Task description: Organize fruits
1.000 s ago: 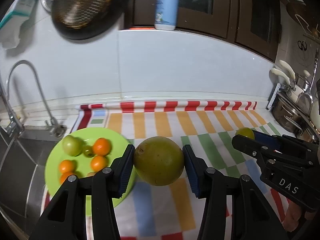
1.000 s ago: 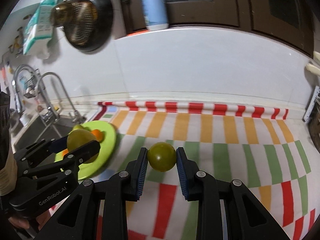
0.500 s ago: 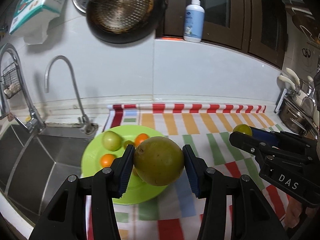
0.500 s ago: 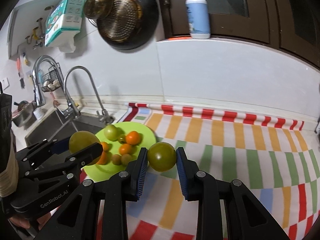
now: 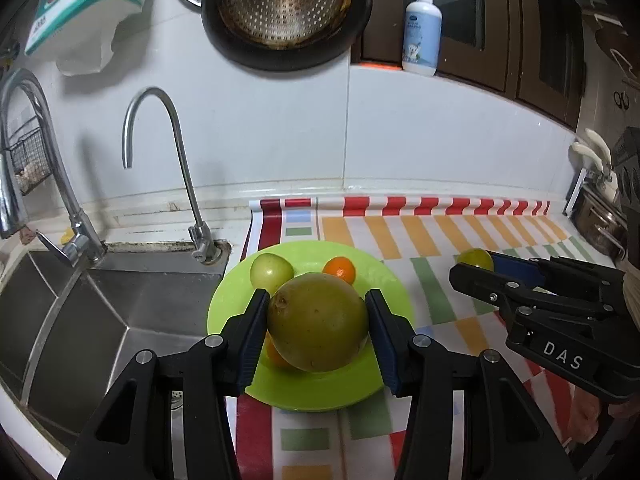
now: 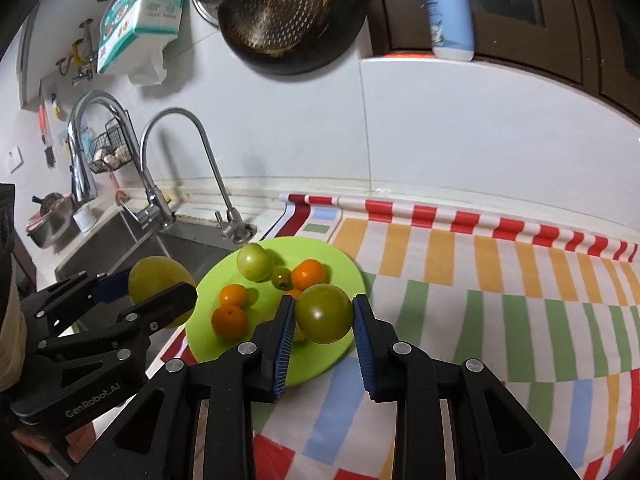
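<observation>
Left tongs (image 5: 317,328) are clamped on a big yellow-green fruit (image 5: 318,328), held over the lime-green plate (image 5: 384,280) at the sink end of the counter, and the right tongs (image 6: 323,314) are squeezed tight on a smaller green tomato (image 6: 324,313) above that plate's near rim. On the plate sit a pale green fruit (image 6: 253,261), a tiny olive-green one (image 6: 281,277) and several little oranges (image 6: 229,321), all on the striped cloth (image 6: 480,280) beside the steel sink (image 5: 100,320).

Both wrist views look forward along their tools, close above the counter, sharing the green plate (image 5: 384,280) (image 6: 344,258).
</observation>
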The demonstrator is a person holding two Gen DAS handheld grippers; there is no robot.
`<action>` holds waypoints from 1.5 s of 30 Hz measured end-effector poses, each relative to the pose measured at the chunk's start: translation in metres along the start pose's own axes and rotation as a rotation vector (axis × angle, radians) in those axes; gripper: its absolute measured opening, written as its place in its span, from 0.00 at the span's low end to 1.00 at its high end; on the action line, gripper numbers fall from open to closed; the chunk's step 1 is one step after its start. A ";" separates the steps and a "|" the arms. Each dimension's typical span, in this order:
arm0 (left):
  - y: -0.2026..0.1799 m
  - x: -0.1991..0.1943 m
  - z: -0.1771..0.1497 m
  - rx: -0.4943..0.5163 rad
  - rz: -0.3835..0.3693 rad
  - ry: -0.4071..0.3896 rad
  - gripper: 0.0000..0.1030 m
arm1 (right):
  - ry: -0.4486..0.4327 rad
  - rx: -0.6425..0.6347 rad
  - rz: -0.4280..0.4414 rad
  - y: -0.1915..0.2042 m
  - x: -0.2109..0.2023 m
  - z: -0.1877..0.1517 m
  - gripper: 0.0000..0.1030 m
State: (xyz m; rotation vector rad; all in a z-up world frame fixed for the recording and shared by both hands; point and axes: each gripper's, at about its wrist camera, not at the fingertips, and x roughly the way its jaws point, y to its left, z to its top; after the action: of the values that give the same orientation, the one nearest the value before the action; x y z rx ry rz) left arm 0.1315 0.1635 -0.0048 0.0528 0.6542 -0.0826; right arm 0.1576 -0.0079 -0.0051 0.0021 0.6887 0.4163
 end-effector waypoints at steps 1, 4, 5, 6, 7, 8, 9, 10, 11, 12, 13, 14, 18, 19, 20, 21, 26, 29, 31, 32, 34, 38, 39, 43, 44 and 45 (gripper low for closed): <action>0.002 0.004 0.000 0.002 -0.003 0.006 0.47 | 0.004 -0.001 0.002 0.001 0.004 0.000 0.29; 0.008 0.017 0.000 0.008 -0.010 0.025 0.47 | 0.017 -0.008 0.008 0.004 0.019 0.000 0.29; 0.009 0.022 -0.001 0.007 -0.014 0.031 0.47 | 0.022 -0.009 0.007 0.005 0.023 0.000 0.29; 0.012 0.027 -0.001 0.007 -0.019 0.038 0.47 | 0.034 -0.009 0.006 0.005 0.030 0.000 0.29; 0.012 0.031 -0.001 0.009 -0.022 0.044 0.47 | 0.041 -0.009 0.008 0.005 0.035 0.000 0.29; 0.014 0.037 -0.001 0.010 -0.025 0.053 0.47 | 0.049 -0.009 0.010 0.004 0.040 0.000 0.29; 0.015 0.042 -0.002 0.008 -0.027 0.060 0.47 | 0.058 -0.009 0.009 0.004 0.045 0.000 0.29; 0.016 0.046 -0.002 0.007 -0.030 0.067 0.47 | 0.066 -0.011 0.010 0.004 0.050 0.000 0.29; 0.016 0.051 -0.003 0.005 -0.034 0.075 0.47 | 0.074 -0.014 0.011 0.003 0.055 0.000 0.29; 0.017 0.056 -0.003 0.003 -0.037 0.083 0.47 | 0.085 -0.018 0.011 0.003 0.061 0.000 0.29; 0.018 0.059 -0.003 0.003 -0.040 0.088 0.47 | 0.093 -0.022 0.012 0.003 0.064 0.000 0.29; 0.018 0.063 -0.004 0.003 -0.041 0.093 0.47 | 0.099 -0.026 0.010 0.003 0.068 -0.001 0.29; 0.019 0.076 -0.005 0.002 -0.041 0.117 0.47 | 0.127 -0.035 0.014 0.000 0.084 -0.002 0.29; 0.019 0.078 -0.005 0.002 -0.039 0.121 0.47 | 0.132 -0.036 0.016 0.000 0.087 -0.002 0.29; 0.020 0.079 -0.006 0.003 -0.037 0.124 0.47 | 0.136 -0.036 0.017 -0.001 0.090 -0.003 0.29; 0.020 0.082 -0.006 0.004 -0.032 0.129 0.47 | 0.140 -0.036 0.019 -0.002 0.093 -0.003 0.29; 0.022 0.080 -0.004 0.007 -0.019 0.113 0.49 | 0.146 -0.031 0.032 -0.002 0.101 -0.004 0.30; 0.023 0.071 -0.001 0.009 0.005 0.084 0.52 | 0.139 -0.023 0.032 -0.003 0.100 -0.004 0.38; 0.024 0.064 -0.001 0.003 0.016 0.074 0.52 | 0.130 -0.020 0.021 -0.003 0.095 -0.004 0.38; 0.025 0.060 -0.002 0.001 0.022 0.069 0.53 | 0.124 -0.019 0.016 -0.003 0.092 -0.005 0.38; 0.025 0.053 -0.004 0.001 0.027 0.064 0.56 | 0.112 -0.022 -0.001 -0.002 0.083 -0.006 0.38; 0.025 0.037 -0.011 0.005 0.041 0.049 0.62 | 0.081 -0.022 -0.041 0.000 0.065 -0.010 0.48; 0.025 0.032 -0.013 0.005 0.045 0.046 0.64 | 0.069 -0.021 -0.055 0.003 0.057 -0.012 0.49; 0.028 0.015 -0.019 0.009 0.050 0.027 0.70 | 0.037 0.001 -0.105 0.009 0.036 -0.021 0.60; 0.029 0.009 -0.021 0.015 0.056 0.017 0.75 | 0.026 0.009 -0.119 0.010 0.031 -0.023 0.62; 0.029 0.006 -0.022 0.022 0.059 0.010 0.78 | 0.014 0.017 -0.137 0.012 0.025 -0.027 0.65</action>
State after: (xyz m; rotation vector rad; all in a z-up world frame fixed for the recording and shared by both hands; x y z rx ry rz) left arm 0.1254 0.1932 -0.0251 0.0941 0.6617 -0.0330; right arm 0.1540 0.0086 -0.0394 -0.0316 0.7019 0.2792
